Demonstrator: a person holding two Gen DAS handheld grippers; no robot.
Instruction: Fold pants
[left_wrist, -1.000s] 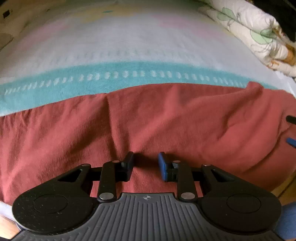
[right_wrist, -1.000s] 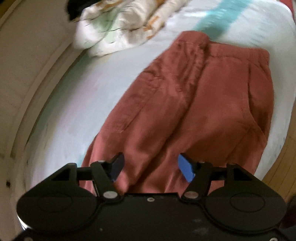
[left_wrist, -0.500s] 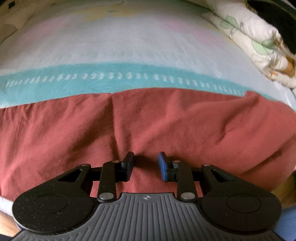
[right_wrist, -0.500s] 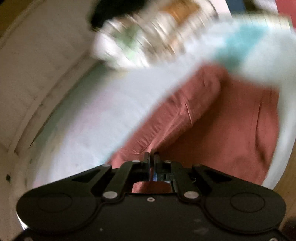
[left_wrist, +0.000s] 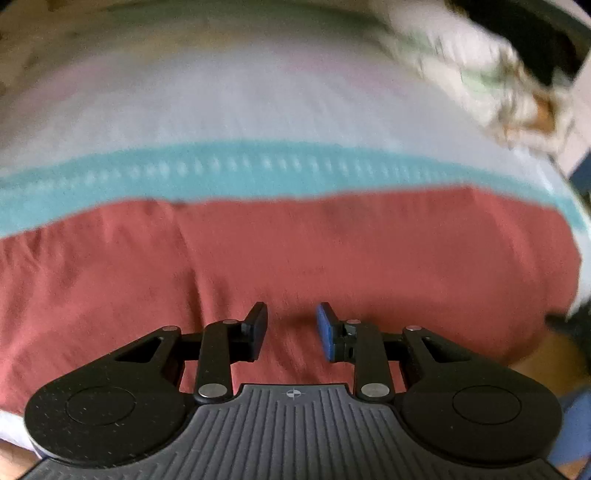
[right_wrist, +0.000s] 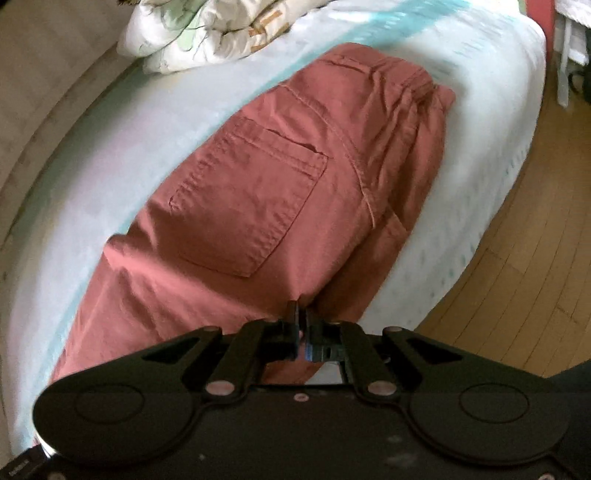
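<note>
Rust-red pants (left_wrist: 295, 251) lie across a bed with a pale sheet. In the right wrist view the pants (right_wrist: 266, 192) lie folded lengthwise, a back pocket facing up and the waistband at the far end. My right gripper (right_wrist: 302, 325) is shut on the pants' near edge by the crotch seam. My left gripper (left_wrist: 291, 332) is open, its fingers just above the red cloth, holding nothing.
A teal stripe (left_wrist: 258, 170) crosses the bed sheet beyond the pants. A crumpled floral quilt (right_wrist: 207, 29) lies at the far side and shows in the left wrist view (left_wrist: 480, 81) too. The wooden floor (right_wrist: 517, 236) lies off the bed's right edge.
My right gripper closed on the pants and carried one half over the other, so the back pocket now faces up. My left gripper stayed open and shifted slightly.
</note>
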